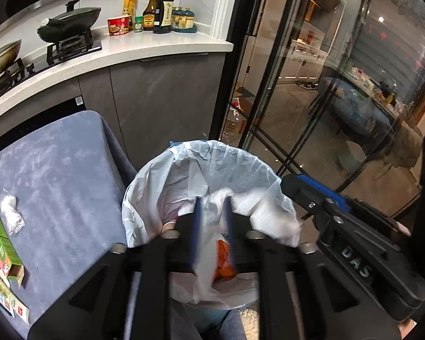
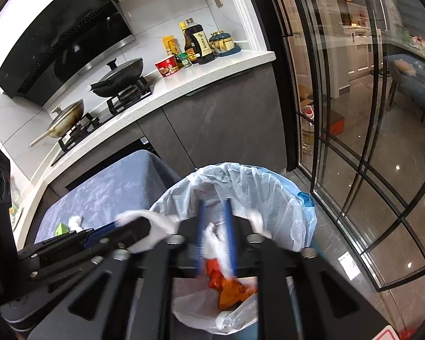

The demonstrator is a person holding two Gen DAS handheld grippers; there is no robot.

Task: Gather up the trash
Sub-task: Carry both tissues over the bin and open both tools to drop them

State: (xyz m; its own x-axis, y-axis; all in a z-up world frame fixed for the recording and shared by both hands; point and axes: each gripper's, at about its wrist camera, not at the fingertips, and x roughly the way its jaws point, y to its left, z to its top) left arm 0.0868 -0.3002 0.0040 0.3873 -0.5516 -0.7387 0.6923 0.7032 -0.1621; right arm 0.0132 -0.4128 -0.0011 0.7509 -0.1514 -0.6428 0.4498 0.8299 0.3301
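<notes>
A bin lined with a white plastic bag [image 1: 212,170] [image 2: 255,187] stands on the floor beside a blue-covered table. Orange wrappers [image 2: 229,286] lie inside it, also seen in the left wrist view [image 1: 223,260]. My left gripper [image 1: 214,201] is shut on a fold of the white bag liner over the bin. My right gripper [image 2: 216,206] is shut on another fold of the liner [image 2: 215,238]. The right gripper's body shows at the right of the left wrist view [image 1: 354,226]; the left gripper's body shows in the right wrist view [image 2: 99,243].
The blue table [image 1: 59,170] holds a crumpled white wrapper [image 1: 11,212], a green carton [image 1: 2,243] and packets [image 1: 5,294]. A kitchen counter [image 1: 155,48] with pans and bottles stands behind. A glass sliding door [image 1: 311,99] is to the right.
</notes>
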